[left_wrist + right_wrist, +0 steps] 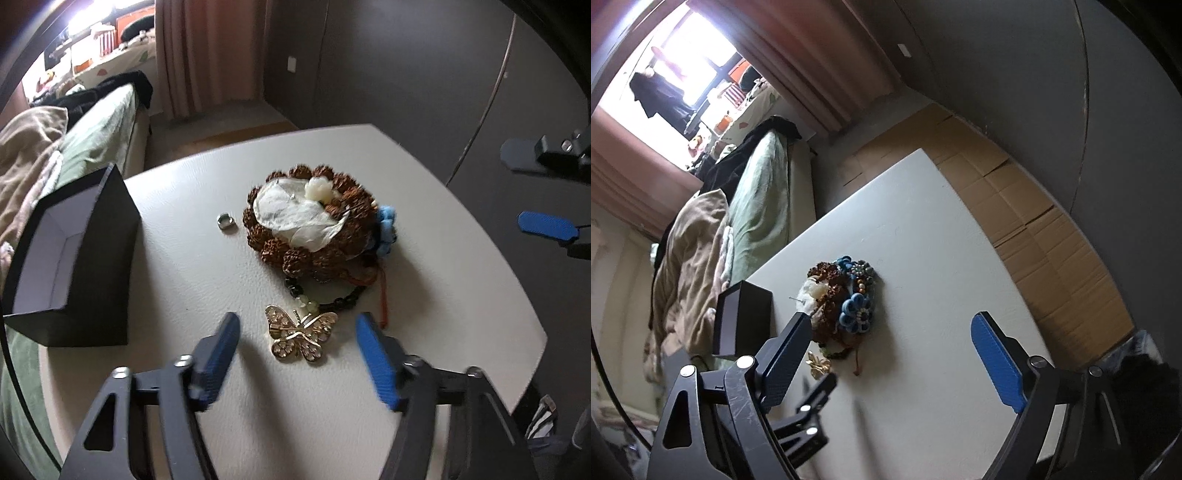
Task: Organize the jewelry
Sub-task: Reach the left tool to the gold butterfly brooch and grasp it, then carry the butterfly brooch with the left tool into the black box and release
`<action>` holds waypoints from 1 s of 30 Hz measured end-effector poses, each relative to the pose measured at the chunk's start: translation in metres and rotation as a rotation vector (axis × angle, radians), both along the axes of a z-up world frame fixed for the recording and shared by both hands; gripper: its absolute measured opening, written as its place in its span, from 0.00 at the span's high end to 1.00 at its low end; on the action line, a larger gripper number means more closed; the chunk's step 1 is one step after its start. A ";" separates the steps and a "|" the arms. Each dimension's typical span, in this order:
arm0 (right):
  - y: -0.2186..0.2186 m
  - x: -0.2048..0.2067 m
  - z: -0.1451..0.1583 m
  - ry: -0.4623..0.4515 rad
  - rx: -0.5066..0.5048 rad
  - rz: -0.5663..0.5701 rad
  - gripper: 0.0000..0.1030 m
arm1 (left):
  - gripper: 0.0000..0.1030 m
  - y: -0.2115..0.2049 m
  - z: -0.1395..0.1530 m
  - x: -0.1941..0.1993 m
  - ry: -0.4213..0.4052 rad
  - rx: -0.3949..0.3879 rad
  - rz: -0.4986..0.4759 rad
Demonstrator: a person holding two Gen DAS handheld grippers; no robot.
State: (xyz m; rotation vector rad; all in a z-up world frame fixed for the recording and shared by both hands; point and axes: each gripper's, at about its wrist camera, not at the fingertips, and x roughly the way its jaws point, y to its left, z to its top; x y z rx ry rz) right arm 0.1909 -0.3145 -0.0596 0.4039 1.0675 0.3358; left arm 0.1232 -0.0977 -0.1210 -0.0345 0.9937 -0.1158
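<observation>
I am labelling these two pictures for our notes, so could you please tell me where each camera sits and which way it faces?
Left wrist: sits on the left gripper, looking down along its open jaws at the butterfly brooch, bead pile, ring and black box; the right gripper shows at the edge.
Right wrist: sits on the right gripper, tilted, looking across the table towards the bed.
Shared: pile, brooch, box, table.

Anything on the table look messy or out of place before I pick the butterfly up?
Yes. Most of the jewelry lies heaped together: a white shell piece on the brown seed-bead bracelet, blue flower pieces against it. Only the small ring and gold butterfly brooch lie apart. The black box looks empty.
</observation>
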 end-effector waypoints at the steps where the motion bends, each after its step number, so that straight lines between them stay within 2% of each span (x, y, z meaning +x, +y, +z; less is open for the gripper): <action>1: 0.001 0.002 -0.001 0.001 0.001 -0.003 0.14 | 0.47 -0.001 0.001 0.000 -0.015 0.010 -0.006; 2: 0.002 0.004 -0.002 0.003 -0.001 -0.004 0.14 | 0.50 -0.003 0.000 0.001 -0.011 0.027 -0.009; 3: 0.003 0.006 -0.004 0.006 -0.003 -0.005 0.14 | 0.58 -0.004 0.001 0.002 -0.017 0.054 -0.009; 4: 0.004 0.008 -0.004 0.009 -0.004 -0.006 0.14 | 0.58 -0.003 0.001 0.002 -0.012 0.057 -0.009; 8: 0.013 0.012 -0.007 0.018 0.019 0.006 0.14 | 0.58 0.011 0.005 0.001 -0.001 -0.012 0.011; 12: 0.026 0.011 -0.007 0.012 0.052 0.045 0.15 | 0.58 0.024 0.018 -0.001 -0.045 -0.042 0.029; 13: 0.028 0.011 -0.007 0.011 0.064 0.056 0.17 | 0.58 0.027 0.022 -0.001 -0.054 -0.055 0.035; 15: 0.034 0.011 -0.010 0.019 0.084 0.074 0.30 | 0.58 0.034 0.029 -0.002 -0.072 -0.084 0.051; 16: 0.037 0.012 -0.011 0.025 0.097 0.082 0.31 | 0.58 0.039 0.033 -0.004 -0.083 -0.100 0.059; 18: 0.043 0.014 -0.015 0.032 0.116 0.097 0.41 | 0.58 0.043 0.039 -0.004 -0.098 -0.111 0.071; 20: 0.052 0.016 -0.017 0.027 0.117 0.120 0.47 | 0.58 0.049 0.045 -0.005 -0.120 -0.126 0.083; 30: 0.104 0.019 -0.011 -0.038 0.085 0.233 0.50 | 0.58 0.086 0.073 -0.017 -0.184 -0.195 0.157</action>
